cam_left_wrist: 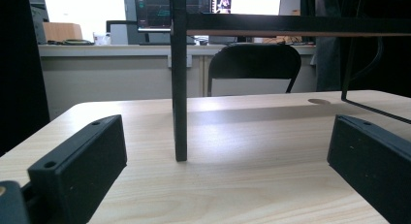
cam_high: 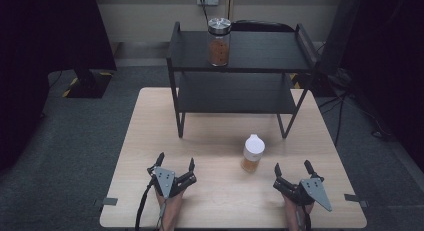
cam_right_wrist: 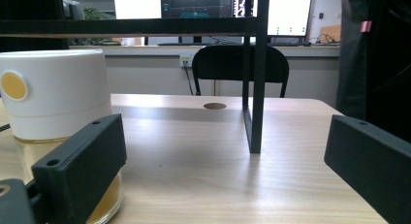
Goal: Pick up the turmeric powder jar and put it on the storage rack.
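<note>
A small bottle (cam_high: 252,154) with a white cap and amber liquid in its lower part stands upright on the wooden table (cam_high: 215,141), in front of the black two-tier shelf (cam_high: 239,71) and between the two grippers, nearer the right one. The right gripper view brings the bottle (cam_right_wrist: 58,117) up close at the left, just behind that gripper's left jaw, and shows a round yellow spot on the cap's side that the high view does not reveal. The high view alone shows the glass jar (cam_high: 219,41) with a metal lid standing on the shelf's top tier, filled partway with something reddish-brown. The left gripper (cam_high: 175,166) rests low over the table's near edge with its jaws spread wide and nothing between them; its own view looks at a shelf leg (cam_left_wrist: 179,88) and a black chair (cam_left_wrist: 254,64) beyond the table. The right gripper (cam_high: 293,167) is likewise spread wide and holds nothing.
</note>
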The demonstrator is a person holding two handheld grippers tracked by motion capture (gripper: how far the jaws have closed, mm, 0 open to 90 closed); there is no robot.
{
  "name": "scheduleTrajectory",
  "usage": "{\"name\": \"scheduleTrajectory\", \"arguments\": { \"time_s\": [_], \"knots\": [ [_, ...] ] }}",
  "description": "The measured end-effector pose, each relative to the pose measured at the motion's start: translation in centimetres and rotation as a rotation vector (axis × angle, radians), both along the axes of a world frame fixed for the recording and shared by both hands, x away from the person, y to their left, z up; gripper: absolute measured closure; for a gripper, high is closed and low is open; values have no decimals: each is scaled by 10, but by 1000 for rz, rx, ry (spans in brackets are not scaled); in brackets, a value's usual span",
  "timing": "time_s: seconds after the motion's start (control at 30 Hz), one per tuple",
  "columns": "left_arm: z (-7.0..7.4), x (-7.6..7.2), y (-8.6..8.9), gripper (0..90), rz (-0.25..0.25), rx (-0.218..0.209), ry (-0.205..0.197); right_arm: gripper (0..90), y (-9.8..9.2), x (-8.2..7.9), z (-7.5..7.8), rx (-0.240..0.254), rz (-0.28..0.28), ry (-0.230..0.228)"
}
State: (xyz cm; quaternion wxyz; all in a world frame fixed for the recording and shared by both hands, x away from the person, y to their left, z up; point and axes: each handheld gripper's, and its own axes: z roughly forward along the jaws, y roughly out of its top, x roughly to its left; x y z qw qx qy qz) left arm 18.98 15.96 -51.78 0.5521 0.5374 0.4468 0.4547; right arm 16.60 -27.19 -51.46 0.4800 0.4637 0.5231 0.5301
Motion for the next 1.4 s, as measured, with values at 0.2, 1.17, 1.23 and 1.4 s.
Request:
{"name": "scheduleTrajectory", "arguments": {
  "time_s": [0.2,1.17,1.23,1.4],
  "knots": [
    [0,0,0,0,0,0,0,0,-3,0,0,30,5,0],
    [0,0,2,0,-12,0,1,0,49,42,55,30,205,-53],
    [0,0,0,0,-6,0,1,0,53,45,53,28,200,-32],
    [0,0,0,0,-1,1,1,10,61,49,43,-1,171,-4]
  ]
}}
